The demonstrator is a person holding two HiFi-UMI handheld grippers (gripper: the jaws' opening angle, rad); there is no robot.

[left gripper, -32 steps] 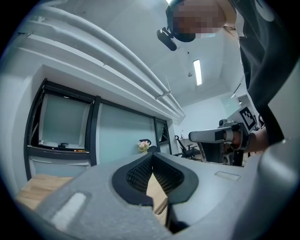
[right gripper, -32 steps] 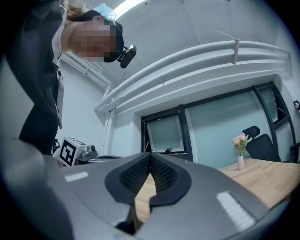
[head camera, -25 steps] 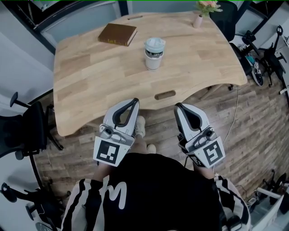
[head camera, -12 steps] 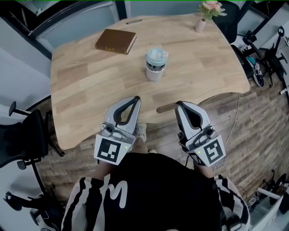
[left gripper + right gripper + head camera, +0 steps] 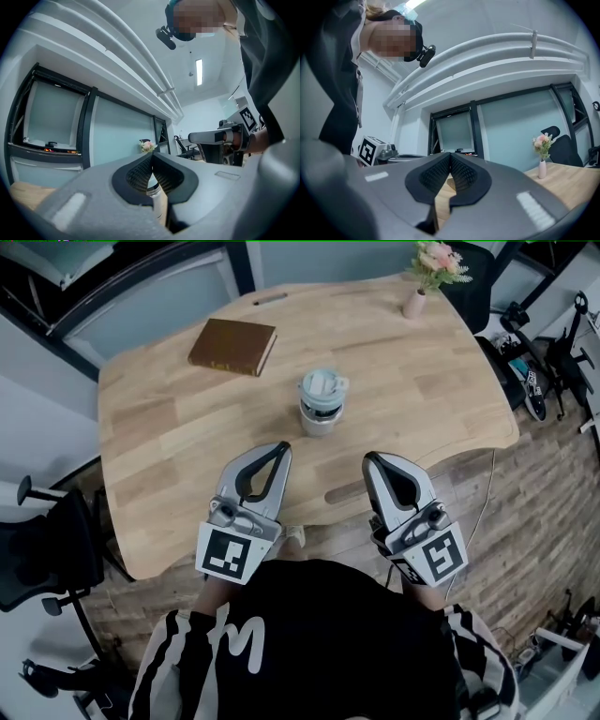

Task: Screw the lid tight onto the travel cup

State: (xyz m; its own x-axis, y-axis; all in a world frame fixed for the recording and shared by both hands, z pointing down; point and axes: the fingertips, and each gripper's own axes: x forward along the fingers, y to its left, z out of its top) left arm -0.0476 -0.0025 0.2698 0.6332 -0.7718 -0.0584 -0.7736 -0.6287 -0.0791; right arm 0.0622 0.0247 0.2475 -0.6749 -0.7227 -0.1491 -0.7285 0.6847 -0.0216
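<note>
The travel cup (image 5: 319, 414) stands upright, lid (image 5: 322, 386) uppermost; left tongs (image 5: 281, 447), right tongs (image 5: 370, 458) closed, empty.

Pale wooden desk (image 5: 169, 418), near edge beneath the tips of the left hand-held gripper (image 5: 278, 448) and right hand-held gripper (image 5: 370, 459). Ahead, between the two: upright travel cup (image 5: 319, 416), lid (image 5: 323, 385) on top. Beyond the left: closed brown book (image 5: 232, 346). Far beyond the right: small vase (image 5: 413, 304) of pink flowers.

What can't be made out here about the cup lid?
- Head view: whether the mint-green round lid on the white cylindrical travel cup is threaded or tight; too small.
- Left gripper view: cup mostly behind the shut left gripper.
- Right gripper view: cup unseen; the shut right gripper fills the foreground.
</note>
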